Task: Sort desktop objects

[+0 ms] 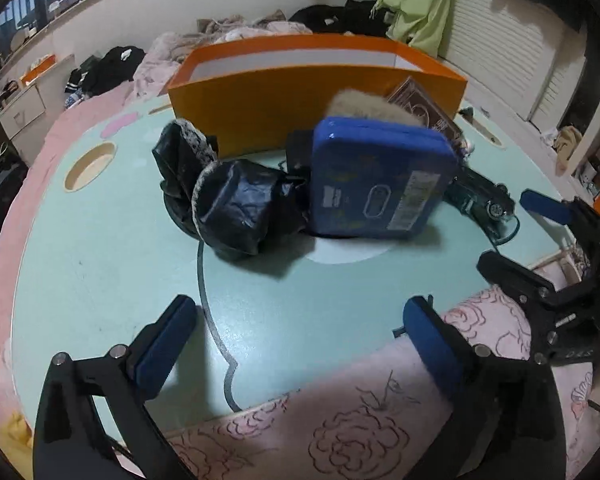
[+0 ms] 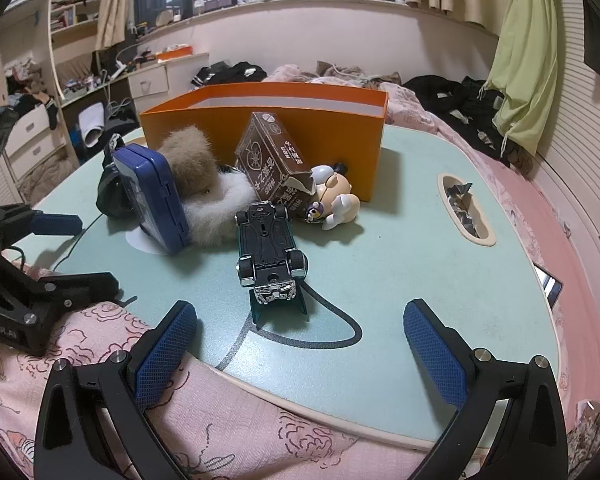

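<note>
While the left gripper (image 1: 300, 332) stands wide apart with nothing between its blue pads, its own camera shows the pale green table (image 1: 100, 248) ahead and a heap of things past the fingertips. Straight ahead, well apart — a blue tin (image 1: 380, 180) standing on edge, its labelled back to the camera. Ahead-left, touching the tin's side: a crumpled black bag (image 1: 236, 208). Behind both, the orange box (image 1: 284, 96). A tan fur piece (image 1: 364, 106) and a brown carton (image 1: 424, 104) peek over the tin; a toy car (image 1: 486, 198) shows only partly, ahead-right. The right gripper (image 1: 512, 232) sits at far right, also spread.

From the right wrist, the right gripper (image 2: 300, 332) is wide open and empty. The toy car (image 2: 268, 248) lies upside down just ahead, between the fingertip lines — far clearer here. Only this view shows the small figurine (image 2: 336, 196) ahead-right of the car, touching the brown carton (image 2: 272, 160), plus the white fur ring (image 2: 220, 208) under the tan fur piece (image 2: 190, 160). Blue tin (image 2: 152, 196) stands ahead-left, edge-on; the black bag (image 2: 110, 196) is mostly hidden behind it. Orange box (image 2: 332, 128) lies farthest ahead. The left gripper (image 2: 76, 252) shows at left edge.
</note>
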